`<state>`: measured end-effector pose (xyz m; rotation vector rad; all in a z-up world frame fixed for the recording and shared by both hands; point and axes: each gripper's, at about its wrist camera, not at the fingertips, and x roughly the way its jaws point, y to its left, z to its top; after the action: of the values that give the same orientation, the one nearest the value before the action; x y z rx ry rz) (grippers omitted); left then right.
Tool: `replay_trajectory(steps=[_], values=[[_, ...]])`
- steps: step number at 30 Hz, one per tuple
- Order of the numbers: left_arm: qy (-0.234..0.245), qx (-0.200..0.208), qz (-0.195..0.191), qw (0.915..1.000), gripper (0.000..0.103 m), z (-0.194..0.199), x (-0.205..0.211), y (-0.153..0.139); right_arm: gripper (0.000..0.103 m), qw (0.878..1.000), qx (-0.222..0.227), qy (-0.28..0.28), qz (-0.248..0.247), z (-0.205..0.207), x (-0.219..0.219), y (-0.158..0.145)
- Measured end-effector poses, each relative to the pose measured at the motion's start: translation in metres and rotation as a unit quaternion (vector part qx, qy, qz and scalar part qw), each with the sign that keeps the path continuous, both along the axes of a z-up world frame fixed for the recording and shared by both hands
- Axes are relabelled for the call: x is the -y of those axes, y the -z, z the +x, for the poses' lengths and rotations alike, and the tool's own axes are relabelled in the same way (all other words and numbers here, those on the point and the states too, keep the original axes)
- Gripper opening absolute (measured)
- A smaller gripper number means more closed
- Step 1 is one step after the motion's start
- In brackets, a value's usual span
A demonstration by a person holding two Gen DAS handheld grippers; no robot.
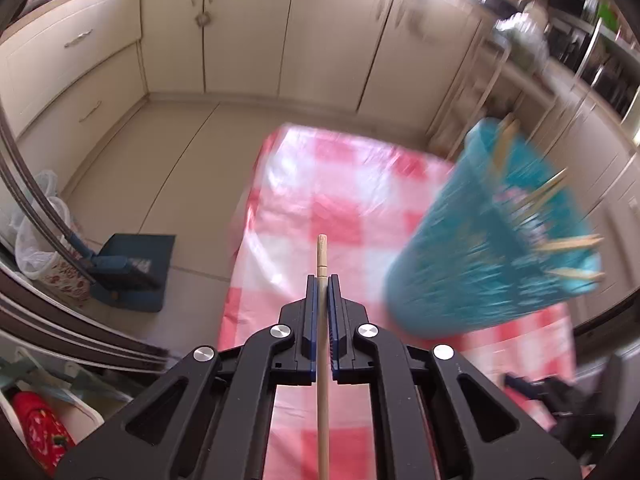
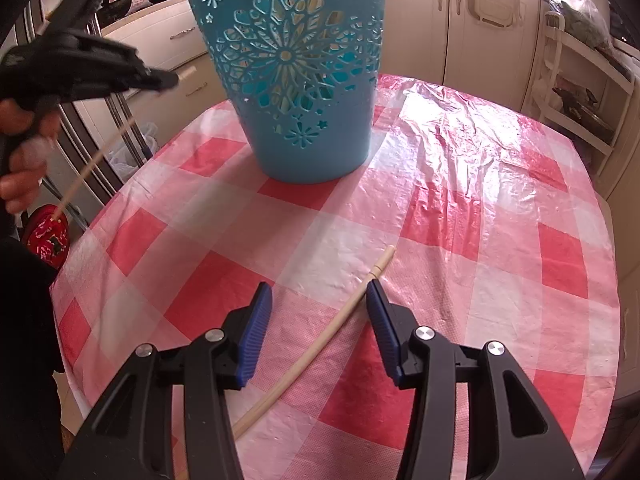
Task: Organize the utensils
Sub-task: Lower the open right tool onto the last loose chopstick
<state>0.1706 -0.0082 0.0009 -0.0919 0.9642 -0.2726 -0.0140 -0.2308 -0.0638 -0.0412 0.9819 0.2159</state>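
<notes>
- The desk (image 2: 440, 208) carries a red-and-white checked plastic cloth; its left edge drops to a pale tiled floor (image 1: 160, 168), and its far edge stands near cream cabinet doors (image 1: 248, 28).
- A blue plastic openwork basket (image 2: 296, 80) stands upright on the far part of the desk, near the left edge; wooden sticks poke from its mouth in the left wrist view, though blurred.
- To the right of the basket the cloth lies bare and crinkled out to the right edge, and the middle of the desk is open too.
- The left hand-held gripper (image 1: 323, 280) is clenched on a thin pale wooden chopstick (image 1: 322, 264); the stick runs straight between the blue pads, its tip jutting a little beyond them.
- In the right wrist view this gripper hangs above the left edge of the desk, apart from the basket, tilted down, with a hand (image 2: 20, 152) wrapped on its grip.
- The right hand-held gripper (image 2: 320, 292) is released, jaws apart and tilted down over the near part of the desk.
- A second pale wooden chopstick (image 2: 320, 344) lies flat on the cloth between those jaws, slanting from near-left to far-right; its far end lies just beside the right pad, though I cannot tell whether they touch.
</notes>
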Motion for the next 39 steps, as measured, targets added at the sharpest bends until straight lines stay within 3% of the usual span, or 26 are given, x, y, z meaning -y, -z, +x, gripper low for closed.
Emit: replay_trajectory(steps=[3, 7, 12, 16, 19, 29, 31, 33, 35, 39], values=[[0.016, 0.069, -0.063, 0.9955, 0.004, -0.017, 0.003, -0.059, 0.048, 1.000, 0.000, 0.000, -0.005, 0.000, -0.001, 0.000], [0.031, 0.168, -0.114, 0.9787, 0.004, -0.024, 0.026, -0.117, 0.049, 1.000, 0.001, 0.001, -0.008, 0.000, -0.003, 0.000], [0.014, 0.248, -0.131, 0.9597, 0.005, -0.012, 0.065, -0.144, 0.049, 1.000, 0.001, 0.002, -0.003, 0.000, -0.001, 0.000], [-0.001, 0.299, -0.116, 0.9471, 0.005, -0.001, 0.093, -0.155, 0.050, 1.000, 0.000, 0.001, 0.003, 0.000, 0.000, 0.000], [-0.004, 0.309, -0.092, 0.9465, 0.005, 0.010, 0.112, -0.143, 0.051, 1.000, 0.000, 0.001, 0.008, 0.000, 0.001, 0.000], [0.040, 0.256, -0.005, 0.9658, 0.006, 0.001, 0.123, -0.077, 0.053, 1.000, -0.001, -0.001, 0.008, 0.000, -0.001, 0.000], [0.049, 0.241, 0.009, 0.9693, 0.012, -0.008, 0.118, -0.069, 0.053, 1.000, -0.001, 0.000, 0.009, 0.001, -0.001, 0.000], [0.043, 0.234, 0.008, 0.9713, 0.042, -0.021, 0.103, -0.068, 0.053, 1.000, -0.001, 0.001, 0.013, 0.000, 0.000, -0.001], [0.019, 0.244, 0.004, 0.9697, 0.063, -0.037, 0.084, -0.071, 0.053, 1.000, 0.000, 0.006, 0.017, -0.001, 0.003, -0.001], [-0.019, 0.263, -0.007, 0.9645, 0.074, -0.064, 0.045, -0.074, 0.054, 0.999, -0.003, 0.030, 0.020, -0.005, 0.008, -0.003]])
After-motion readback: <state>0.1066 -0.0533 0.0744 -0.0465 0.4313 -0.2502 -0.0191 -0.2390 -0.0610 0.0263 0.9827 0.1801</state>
